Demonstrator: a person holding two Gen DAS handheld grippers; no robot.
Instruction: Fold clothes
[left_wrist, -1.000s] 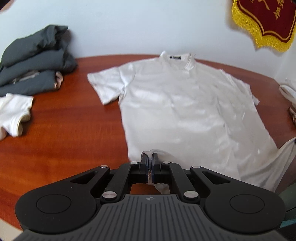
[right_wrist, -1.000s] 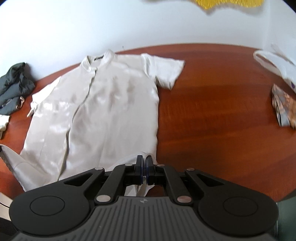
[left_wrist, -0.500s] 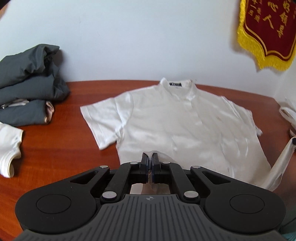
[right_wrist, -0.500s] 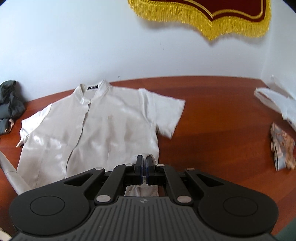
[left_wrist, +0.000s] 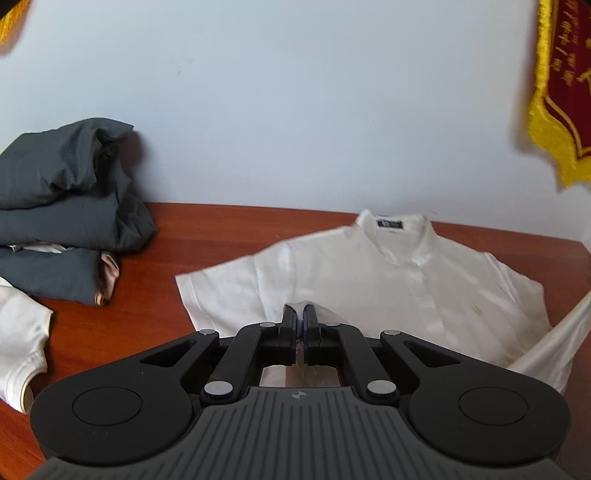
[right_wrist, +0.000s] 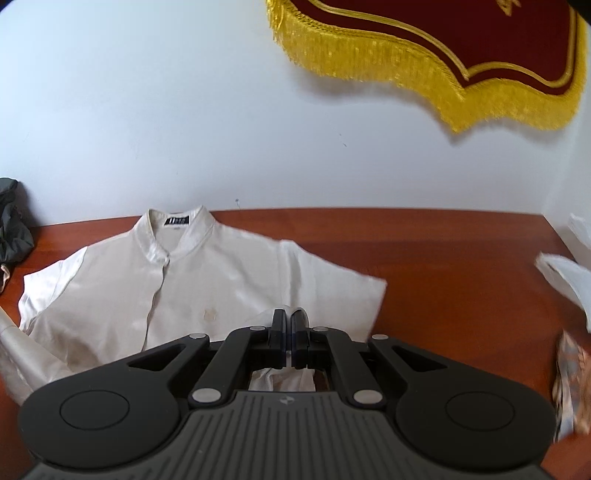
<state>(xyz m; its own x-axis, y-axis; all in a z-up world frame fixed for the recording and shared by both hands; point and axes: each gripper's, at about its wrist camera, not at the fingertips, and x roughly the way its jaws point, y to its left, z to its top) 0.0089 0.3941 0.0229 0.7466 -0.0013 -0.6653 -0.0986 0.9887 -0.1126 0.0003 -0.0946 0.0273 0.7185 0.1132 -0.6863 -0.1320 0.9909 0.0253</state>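
Observation:
A white short-sleeved shirt (left_wrist: 399, 280) with a stand collar lies front up on the brown table (left_wrist: 221, 229), collar toward the wall. My left gripper (left_wrist: 299, 314) is shut on a bunched fold of the shirt's hem near its left side. In the right wrist view the same shirt (right_wrist: 207, 280) spreads to the left, and my right gripper (right_wrist: 288, 319) is shut on the hem near its right side. Both hold the lower part lifted over the chest; a stretched strip of hem (left_wrist: 554, 343) runs off to the right edge.
Folded dark grey clothes (left_wrist: 62, 206) are stacked at the back left by the wall, with a white garment (left_wrist: 18, 339) in front of them. A white cloth (right_wrist: 569, 273) and a patterned cloth (right_wrist: 569, 376) lie at the right. A red banner with gold fringe (right_wrist: 443, 70) hangs on the wall.
Both grippers have carried the pinched hem forward toward the collar and slightly up. Less of the shirt's lower body shows, and the wall fills more of each view.

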